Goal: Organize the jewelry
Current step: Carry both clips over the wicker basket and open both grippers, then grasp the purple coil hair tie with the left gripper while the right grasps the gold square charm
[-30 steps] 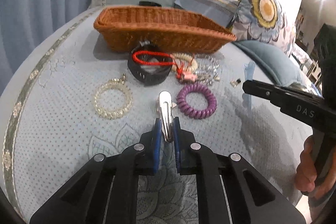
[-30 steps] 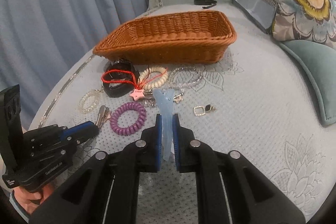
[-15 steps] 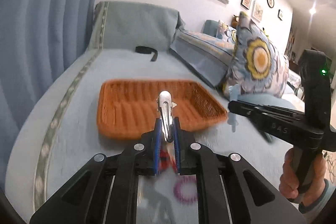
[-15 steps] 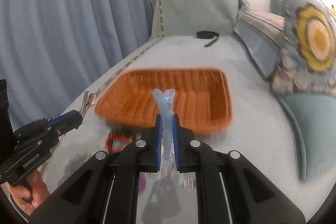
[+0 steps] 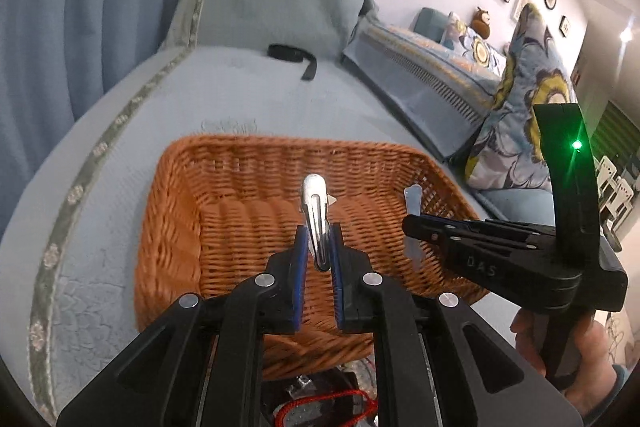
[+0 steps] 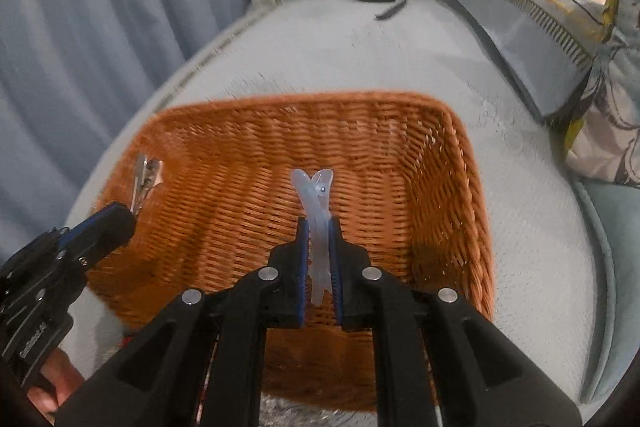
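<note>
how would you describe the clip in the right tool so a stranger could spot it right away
Start at the orange wicker basket on the pale blue bed cover. Above its middle, the right tool pinches a pale blue translucent hair clip upright between blue-padded fingers. Its far end splits into two rounded tabs like a small Y, unlike the shiny silver metal clip the left tool holds near the basket's left rim.

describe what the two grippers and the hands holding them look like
Both grippers are matte black plastic with angular cut-out arms, silver rivets and blue pads lining the fingers. The right gripper bears pale lettering on its side and a curved black upright with a green light. The left gripper also carries small print. Bare hands, one with a blue cuff.
</note>
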The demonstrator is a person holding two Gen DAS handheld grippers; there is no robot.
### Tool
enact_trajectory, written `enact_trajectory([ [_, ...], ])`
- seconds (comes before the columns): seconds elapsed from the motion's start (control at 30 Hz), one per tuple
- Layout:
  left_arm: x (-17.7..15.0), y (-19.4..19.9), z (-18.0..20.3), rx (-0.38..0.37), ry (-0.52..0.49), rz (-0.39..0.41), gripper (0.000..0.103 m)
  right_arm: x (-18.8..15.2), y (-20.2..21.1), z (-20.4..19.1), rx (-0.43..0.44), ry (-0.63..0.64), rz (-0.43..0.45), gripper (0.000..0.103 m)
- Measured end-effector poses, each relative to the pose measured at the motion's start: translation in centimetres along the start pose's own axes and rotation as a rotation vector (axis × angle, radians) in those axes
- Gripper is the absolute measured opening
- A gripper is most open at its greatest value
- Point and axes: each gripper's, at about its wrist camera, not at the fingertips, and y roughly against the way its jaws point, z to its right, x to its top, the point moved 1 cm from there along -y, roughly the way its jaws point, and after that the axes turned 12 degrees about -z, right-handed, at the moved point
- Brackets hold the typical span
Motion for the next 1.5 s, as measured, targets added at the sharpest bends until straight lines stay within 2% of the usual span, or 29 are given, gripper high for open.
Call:
enact_trajectory([
  [0.17,-0.6,-0.7,-0.2,-0.009,-0.002,-0.019,0.01,0.2,-0.9,0.6,0.017,-0.016,-0.044,0.009],
  [0.2,-0.7,-0.5,-0.3,-0.012,-0.001,-0.017,0.013,0.2,-0.9,0.7,0.029,-0.021,-0.049,0.009],
  [0.27,-1.1,0.2,-0.3,-0.018,0.006,-0.002,0.037,-0.1,-0.4,1.0,0.043,-0.026,-0.043,0.009],
  [0.43,-2.3,4.3,-0.1,-0.075,0.006,0.084,0.041,-1.5,2.6,1.0,0.082,-0.016,0.009,0.01],
  [0.53,-3.4,7.7,0.1,-0.112,0.009,0.15,0.044,-2.9,5.0,0.8,0.095,-0.003,0.054,0.022],
  [0.6,-4.1,9.3,0.4,-0.126,0.004,0.171,0.044,-4.3,6.8,0.9,0.124,-0.003,0.092,0.041],
  [0.63,-4.7,10.4,0.6,-0.13,0.0,0.185,0.046,-4.6,7.3,0.9,0.13,-0.006,0.103,0.046],
  [0.77,-6.8,12.8,1.3,-0.138,-0.008,0.201,0.049,-7.9,9.8,1.4,0.171,-0.02,0.149,0.049],
  [0.9,-9.4,14.0,1.5,-0.147,-0.002,0.208,0.049,-11.1,10.6,2.4,0.206,-0.048,0.167,0.049],
  [1.1,-13.7,11.7,1.4,-0.148,0.049,0.135,0.049,-15.5,8.7,3.3,0.202,-0.076,0.132,0.049],
  [1.23,-15.6,8.5,1.6,-0.08,0.038,0.063,0.049,-17.9,6.5,3.5,0.213,-0.111,0.081,0.049],
  [1.27,-15.7,8.0,1.5,-0.077,0.039,0.052,0.049,-18.1,6.0,3.4,0.211,-0.113,0.07,0.048],
  [1.37,-15.6,6.3,1.5,-0.077,0.044,0.013,0.048,-18.4,4.8,2.8,0.198,-0.106,0.035,0.036],
  [1.5,-15.5,4.7,2.0,-0.058,0.023,-0.022,0.047,-17.7,3.7,2.3,0.132,-0.117,0.018,0.034],
])
